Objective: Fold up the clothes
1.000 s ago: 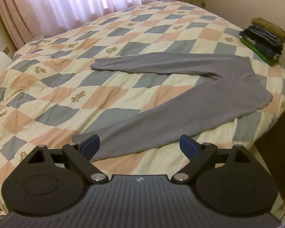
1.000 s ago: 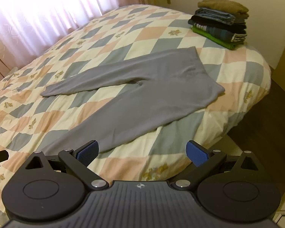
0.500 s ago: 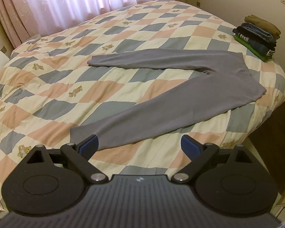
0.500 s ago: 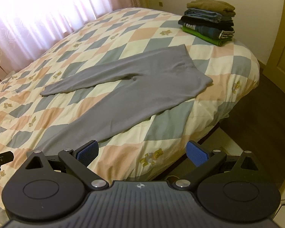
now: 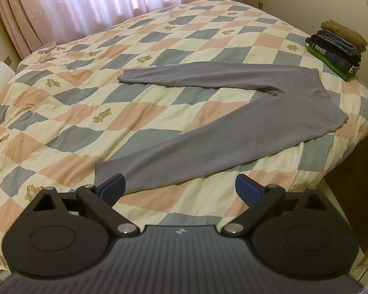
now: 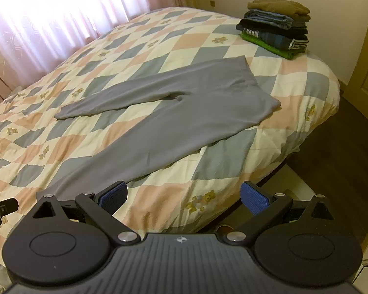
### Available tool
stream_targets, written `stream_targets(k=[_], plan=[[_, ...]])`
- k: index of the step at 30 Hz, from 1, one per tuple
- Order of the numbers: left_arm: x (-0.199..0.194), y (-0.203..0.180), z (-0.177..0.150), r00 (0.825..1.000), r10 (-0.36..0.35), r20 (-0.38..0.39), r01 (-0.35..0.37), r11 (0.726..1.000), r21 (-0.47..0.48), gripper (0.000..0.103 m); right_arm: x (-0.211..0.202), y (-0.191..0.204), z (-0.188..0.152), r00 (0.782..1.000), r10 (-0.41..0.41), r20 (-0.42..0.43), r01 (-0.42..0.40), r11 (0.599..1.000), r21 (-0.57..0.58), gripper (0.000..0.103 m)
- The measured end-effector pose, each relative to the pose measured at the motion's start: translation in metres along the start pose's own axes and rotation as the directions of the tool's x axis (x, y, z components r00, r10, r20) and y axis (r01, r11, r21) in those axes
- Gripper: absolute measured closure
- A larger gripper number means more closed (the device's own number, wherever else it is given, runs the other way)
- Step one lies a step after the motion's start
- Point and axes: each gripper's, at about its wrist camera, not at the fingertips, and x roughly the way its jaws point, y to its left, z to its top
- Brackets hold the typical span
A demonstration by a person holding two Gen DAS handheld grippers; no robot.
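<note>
A pair of grey trousers (image 5: 233, 132) lies flat on the checked quilt, legs spread in a V, waist toward the bed's right edge; it also shows in the right wrist view (image 6: 174, 122). My left gripper (image 5: 180, 188) is open and empty, held above the near leg's cuff. My right gripper (image 6: 182, 197) is open and empty, above the bed's near edge, right of the same leg. The tip of the left gripper shows at the right wrist view's left edge (image 6: 0, 208).
A stack of folded clothes (image 5: 338, 49) sits on the bed's far right corner, also in the right wrist view (image 6: 277, 29). The quilt (image 5: 110, 98) covers the bed. Pink curtains (image 5: 85, 7) hang behind. Dark wood floor (image 6: 331, 159) lies to the right.
Both grippers have pulled back and up from the bed, so more of the quilt and trousers shows. The trousers have not moved. Both grippers stay open.
</note>
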Motion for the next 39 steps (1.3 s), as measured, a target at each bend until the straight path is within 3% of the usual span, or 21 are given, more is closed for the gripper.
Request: stream_targets(k=[5,13,17,21,23,26,30,33,36,39], plan=[[0.006,0.008,0.004,0.999,0.038,0.031,-0.037,0.999,-0.008,0.007,0.008,0.000,0.004,1.000,0.011,-0.008,-0.011,1.000,0.013,0.002],[0.043,0.007,0.024,1.000,0.006,-0.015,-0.006,1.000,-0.025,0.007,0.037,-0.010,0.026,0.999,0.038,-0.029,-0.037,0.998,0.041,0.002],[0.074,0.003,0.046,0.999,0.020,-0.041,-0.021,0.999,-0.034,0.006,0.055,-0.019,0.054,0.992,0.123,0.016,-0.124,0.991,0.048,0.004],[0.119,-0.010,0.079,0.997,0.021,-0.081,-0.025,0.998,-0.053,0.005,0.070,-0.036,0.090,0.961,0.246,0.123,-0.254,0.966,0.053,0.007],[0.145,-0.018,0.097,0.993,0.029,-0.112,-0.037,0.997,-0.063,0.006,0.104,-0.047,0.115,0.959,0.277,0.057,-0.281,0.956,0.083,0.010],[0.185,-0.033,0.125,0.987,0.032,-0.155,-0.040,0.998,-0.050,0.005,0.161,-0.066,0.147,0.953,0.296,-0.070,-0.282,0.946,0.159,0.026],[0.233,-0.051,0.165,0.987,0.043,-0.153,-0.048,0.999,-0.026,0.006,0.207,-0.091,0.186,0.951,0.304,-0.063,-0.287,0.938,0.194,0.026],[0.278,-0.058,0.190,0.990,0.051,-0.130,-0.050,0.999,0.013,0.006,0.245,-0.109,0.215,0.954,0.295,-0.049,-0.285,0.947,0.148,0.026],[0.335,-0.056,0.214,0.992,0.033,-0.121,-0.024,0.997,0.074,0.006,0.300,-0.121,0.243,0.970,0.219,-0.106,-0.214,0.975,0.056,0.026],[0.390,-0.048,0.246,0.995,-0.008,-0.101,0.020,0.992,0.124,0.016,0.356,-0.129,0.270,0.975,0.171,-0.145,-0.178,0.983,-0.042,0.026]])
